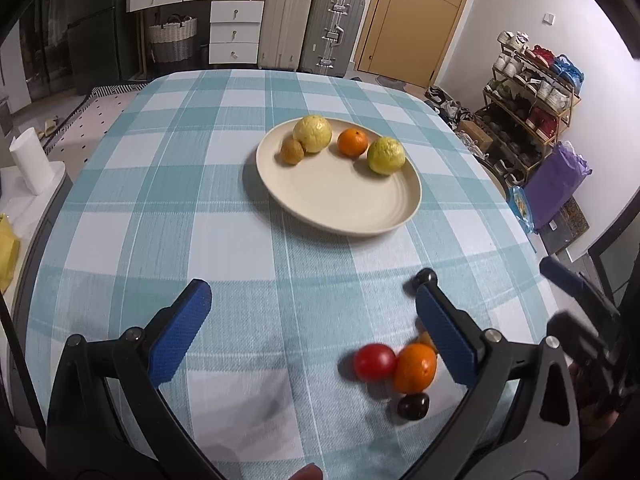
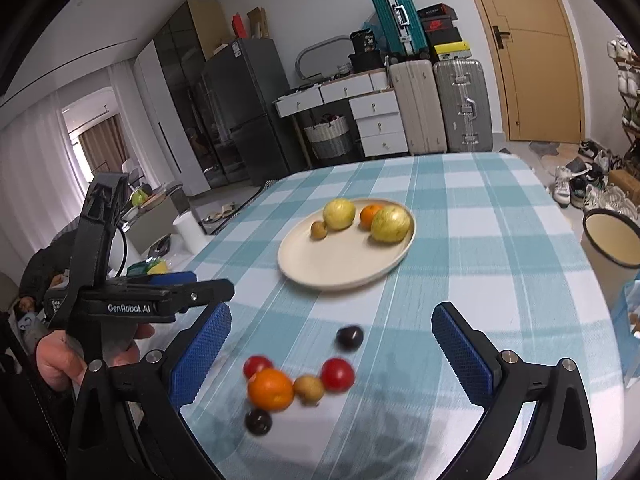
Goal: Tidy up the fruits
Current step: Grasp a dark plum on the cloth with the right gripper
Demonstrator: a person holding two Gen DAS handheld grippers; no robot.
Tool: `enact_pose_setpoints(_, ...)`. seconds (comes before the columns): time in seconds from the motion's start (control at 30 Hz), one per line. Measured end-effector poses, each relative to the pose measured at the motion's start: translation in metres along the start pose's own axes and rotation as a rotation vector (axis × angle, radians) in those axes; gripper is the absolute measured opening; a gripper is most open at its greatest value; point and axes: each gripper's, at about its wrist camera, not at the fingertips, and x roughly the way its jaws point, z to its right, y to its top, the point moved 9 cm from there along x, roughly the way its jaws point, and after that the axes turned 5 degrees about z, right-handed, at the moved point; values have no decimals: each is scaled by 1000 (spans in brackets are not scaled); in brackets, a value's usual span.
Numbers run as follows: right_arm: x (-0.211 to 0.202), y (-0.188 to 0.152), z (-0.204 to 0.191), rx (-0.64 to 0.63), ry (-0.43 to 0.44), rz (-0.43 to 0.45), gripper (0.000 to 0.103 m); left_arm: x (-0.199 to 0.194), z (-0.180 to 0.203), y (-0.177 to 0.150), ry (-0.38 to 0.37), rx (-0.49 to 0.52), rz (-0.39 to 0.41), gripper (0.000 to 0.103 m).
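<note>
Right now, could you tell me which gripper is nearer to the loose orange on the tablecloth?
Left. The left gripper has its open fingers straddling the orange, which sits by its right finger. The right gripper hovers open just behind the cluster.

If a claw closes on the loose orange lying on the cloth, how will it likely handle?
The orange looks round, so a nudge would probably roll it. It seems firm enough for the padded fingers. It touches a red tomato and a small brown fruit, which may shift.
</note>
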Motion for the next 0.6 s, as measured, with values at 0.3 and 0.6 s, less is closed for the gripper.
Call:
enact_pose_setpoints(0.3, -3, -49, -25, -15, 51, -79, 103, -4, -8, -26, -6, -20, -21, 102)
enact_pose_setpoints(0.6, 8, -84, -39, -8, 85, -141, 102, -4, -15, -43, 0, -24, -34, 102)
